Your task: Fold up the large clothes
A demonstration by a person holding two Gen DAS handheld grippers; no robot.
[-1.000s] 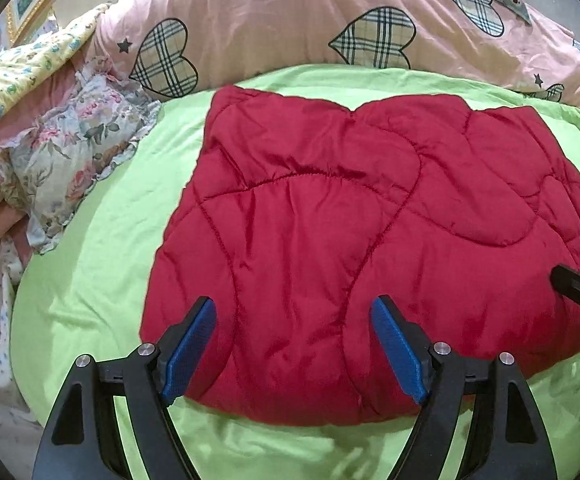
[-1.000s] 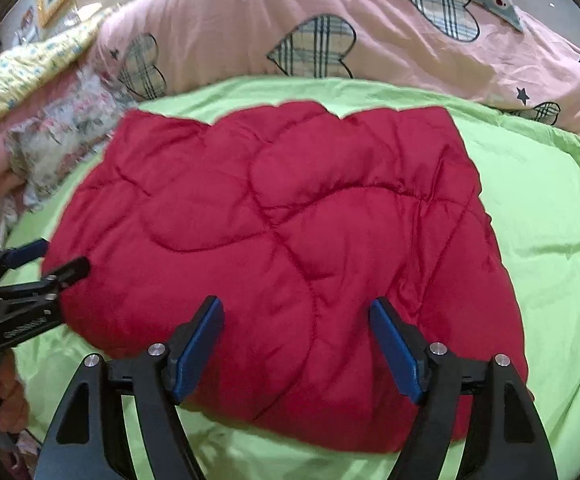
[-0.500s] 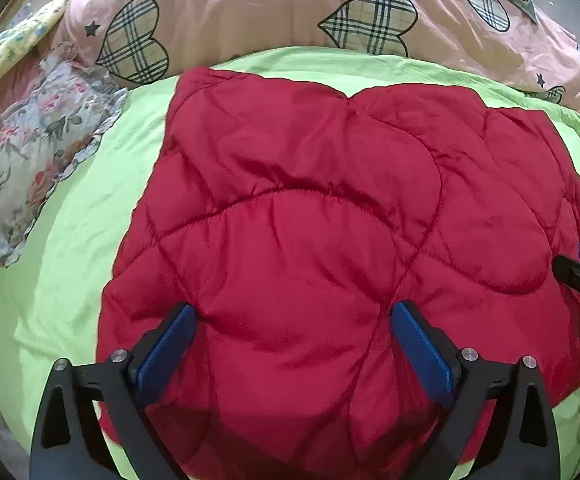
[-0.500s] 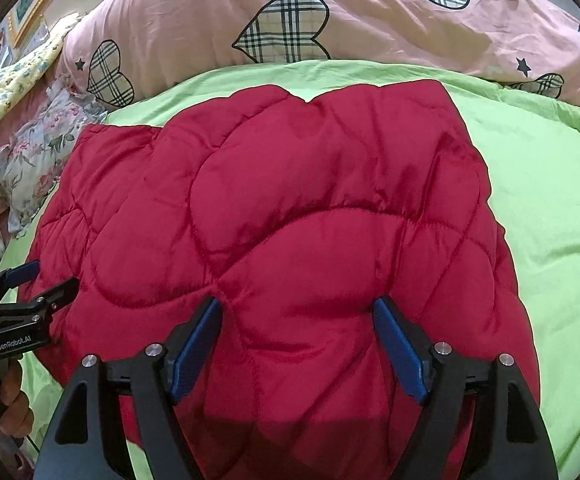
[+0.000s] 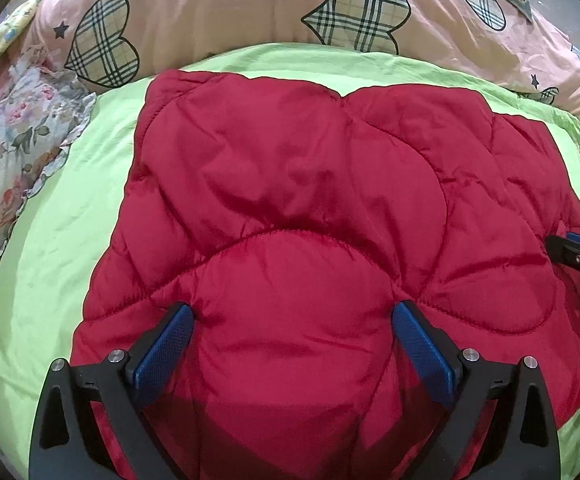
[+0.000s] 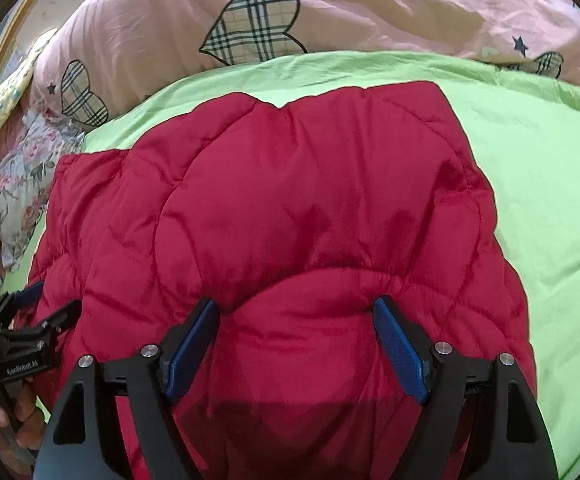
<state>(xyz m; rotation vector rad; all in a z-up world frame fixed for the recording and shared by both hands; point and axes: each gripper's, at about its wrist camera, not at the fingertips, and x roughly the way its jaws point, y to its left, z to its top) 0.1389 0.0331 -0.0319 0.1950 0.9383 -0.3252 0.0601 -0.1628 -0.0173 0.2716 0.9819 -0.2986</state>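
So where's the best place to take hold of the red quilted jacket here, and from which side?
Probably the near hem of the red quilted jacket, from the near side. That free edge faces both grippers, lying flat on the green sheet. The left gripper and right gripper are open and already straddle puffy fabric there, one toward each near corner.

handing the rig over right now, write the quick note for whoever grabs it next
Left gripper: open, jaws wide, pressed down on the near part of the red quilted garment, nothing clamped.
Right gripper: open too, astride a puffed ridge of the same garment, nearer its right side.
The garment lies spread on the green sheet, already in a compact, roughly square shape; how many folds it has had cannot be told. Pink heart-print duvet lies behind it, floral pillow to the left.
Left: close on the near edge with both grippers and fold it away from you, probably.
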